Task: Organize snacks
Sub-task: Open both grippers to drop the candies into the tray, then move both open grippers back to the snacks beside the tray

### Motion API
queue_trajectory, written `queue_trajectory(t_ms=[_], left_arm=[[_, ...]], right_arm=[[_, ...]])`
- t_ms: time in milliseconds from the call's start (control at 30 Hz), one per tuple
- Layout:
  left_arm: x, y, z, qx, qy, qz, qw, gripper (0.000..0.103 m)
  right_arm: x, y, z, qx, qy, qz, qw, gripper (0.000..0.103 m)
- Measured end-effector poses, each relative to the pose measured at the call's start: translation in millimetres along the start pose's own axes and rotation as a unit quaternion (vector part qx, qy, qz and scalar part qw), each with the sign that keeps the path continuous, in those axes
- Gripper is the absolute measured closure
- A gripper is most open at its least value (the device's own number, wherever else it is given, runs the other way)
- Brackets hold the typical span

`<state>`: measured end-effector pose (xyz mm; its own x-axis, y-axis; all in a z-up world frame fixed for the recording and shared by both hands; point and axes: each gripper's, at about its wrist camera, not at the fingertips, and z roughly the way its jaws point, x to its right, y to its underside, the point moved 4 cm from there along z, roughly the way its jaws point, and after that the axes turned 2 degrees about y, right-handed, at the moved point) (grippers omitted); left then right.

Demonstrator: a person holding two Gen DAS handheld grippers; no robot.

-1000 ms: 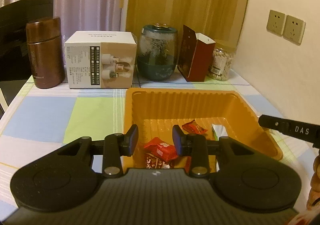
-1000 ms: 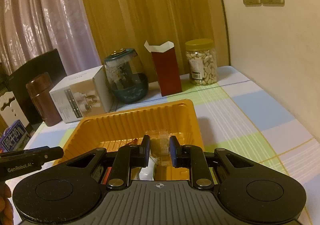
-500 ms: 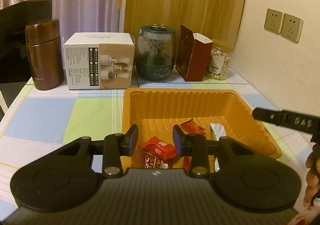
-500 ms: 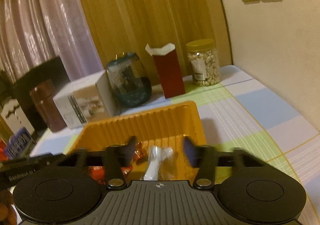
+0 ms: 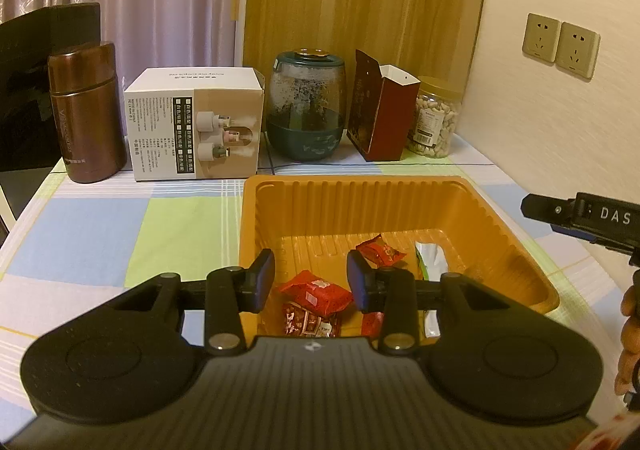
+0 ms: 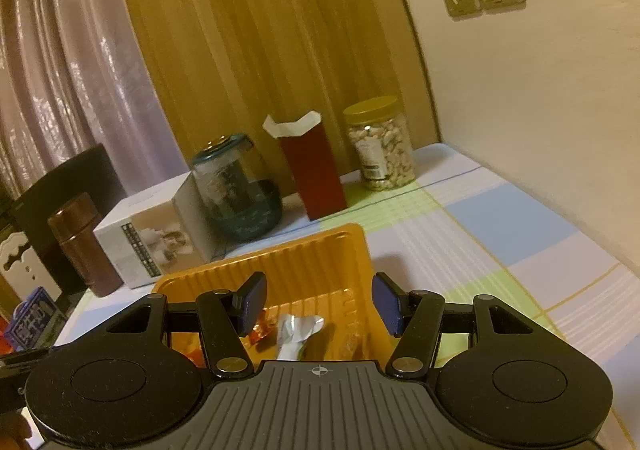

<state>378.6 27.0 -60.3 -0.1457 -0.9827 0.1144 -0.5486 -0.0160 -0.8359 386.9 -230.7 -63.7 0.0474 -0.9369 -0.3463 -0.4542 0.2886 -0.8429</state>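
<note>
While both grippers are held low over the near end of the orange ribbed tray [image 5: 496,210], nothing is gripped by either. The L gripper [image 5: 311,281] is held level, aimed straight down the table toward the back wall, its fingers parted with a gap between the pads; a red wrapped snack [image 5: 316,290] is seen in that gap but lying on the tray floor, not pinched. A patterned red packet [image 5: 306,324] lies just beside it on the near side, a second red candy [image 5: 380,250] sits further in, and a silver wrapper [image 5: 430,256] lies to the R of that. All snacks are inside the tray.

The R gripper [image 6: 319,304] is tilted and pitched up somewhat, so the horizon is slanted in its view; its blue-padded fingers [image 6: 254,300] are spread wide, released. A silver foil snack [image 6: 296,332] is seen below, between them, resting in the tray [image 6: 320,250], w/ an orange-red candy [image 6: 262,328] just L of it. The R gripper's side [image 5: 580,216] is seen at the R edge of the L view, w/ the person's hand [image 5: 630,338] below it.

Along the back: brown flask [image 5: 86,114], white box [image 5: 196,124], green glass jar [image 5: 306,106], dark red carton [image 5: 380,114], nut jar [image 5: 434,118], all on the checked tablecloth [image 5: 100,226].
</note>
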Motion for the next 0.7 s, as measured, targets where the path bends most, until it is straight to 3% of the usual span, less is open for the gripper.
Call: queue_trajectory(t_ms=[700], left_arm=[[8,22,-44,0.002,-0.001,0.002,1.0000,0.066]], right_arm=[[13,5,-51,0.015,0.016,0.005,1.000,0.045]])
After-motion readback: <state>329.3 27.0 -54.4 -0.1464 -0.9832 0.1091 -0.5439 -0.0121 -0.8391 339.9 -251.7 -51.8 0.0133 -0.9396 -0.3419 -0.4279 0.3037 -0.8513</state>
